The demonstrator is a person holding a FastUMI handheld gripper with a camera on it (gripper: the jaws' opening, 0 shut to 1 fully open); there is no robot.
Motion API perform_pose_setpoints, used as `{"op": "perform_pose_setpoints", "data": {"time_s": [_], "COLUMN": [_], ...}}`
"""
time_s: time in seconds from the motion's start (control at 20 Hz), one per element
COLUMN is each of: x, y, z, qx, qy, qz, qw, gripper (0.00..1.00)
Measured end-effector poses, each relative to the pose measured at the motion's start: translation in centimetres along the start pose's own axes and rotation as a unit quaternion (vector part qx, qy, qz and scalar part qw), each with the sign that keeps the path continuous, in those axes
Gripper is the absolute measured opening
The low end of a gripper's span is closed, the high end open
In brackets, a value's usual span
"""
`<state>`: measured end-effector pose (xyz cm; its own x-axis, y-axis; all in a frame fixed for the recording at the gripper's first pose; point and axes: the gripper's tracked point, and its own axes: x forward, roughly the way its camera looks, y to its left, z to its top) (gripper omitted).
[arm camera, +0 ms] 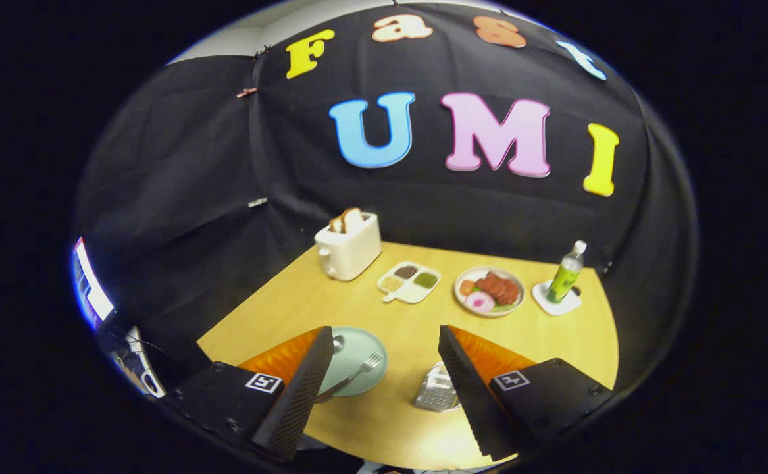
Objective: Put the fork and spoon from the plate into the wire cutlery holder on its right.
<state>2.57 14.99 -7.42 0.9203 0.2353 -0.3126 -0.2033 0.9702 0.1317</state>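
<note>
So nothing done yet: fork (357, 374) & spoon (337, 343) lie on plate (365, 341), holder (437, 390) at its 3 o'clock; I keep gripper (384, 395) wide open, empty.

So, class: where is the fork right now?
The fork lies on the green plate, beside the open gripper's left finger, left of the wire cutlery holder.

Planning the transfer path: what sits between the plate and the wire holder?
Nothing: bare table separates the plate from the holder, seen between the open jaws in the gripper view.
</note>
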Motion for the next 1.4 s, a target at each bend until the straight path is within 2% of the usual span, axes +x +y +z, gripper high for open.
{"op": "perform_pose_setpoints", "data": {"time_s": [0.2,0.3,0.45,0.55,0.6,0.75,0.9,1.1,1.2,1.35,1.4], "x": [4.2,6.1,9.1,11.0,12.0,14.5,15.7,17.1,17.2,18.2,18.1], "y": [4.0,5.9,7.3,7.7,7.6,6.5,5.9,5.9,5.7,5.7,5.0], "z": [-7.1,-9.9,-13.4,-15.4,-16.3,-17.8,-19.1,-21.0,-21.5,-22.3,-22.5], "qx": [0.031,0.063,0.103,0.13,0.141,0.139,0.134,0.136,0.136,0.139,0.13], "qy": [0.117,0.159,0.21,0.237,0.248,0.265,0.285,0.313,0.325,0.344,0.348], "qz": [0.006,0.009,-0.004,-0.02,-0.03,-0.065,-0.092,-0.118,-0.135,-0.143,-0.162], "qw": [0.993,0.985,0.972,0.963,0.958,0.952,0.945,0.933,0.926,0.918,0.914], "gripper": [0.99,0.95,0.95,0.92,0.86,0.86,0.72,0.71,0.41,0.38,0.38]}}
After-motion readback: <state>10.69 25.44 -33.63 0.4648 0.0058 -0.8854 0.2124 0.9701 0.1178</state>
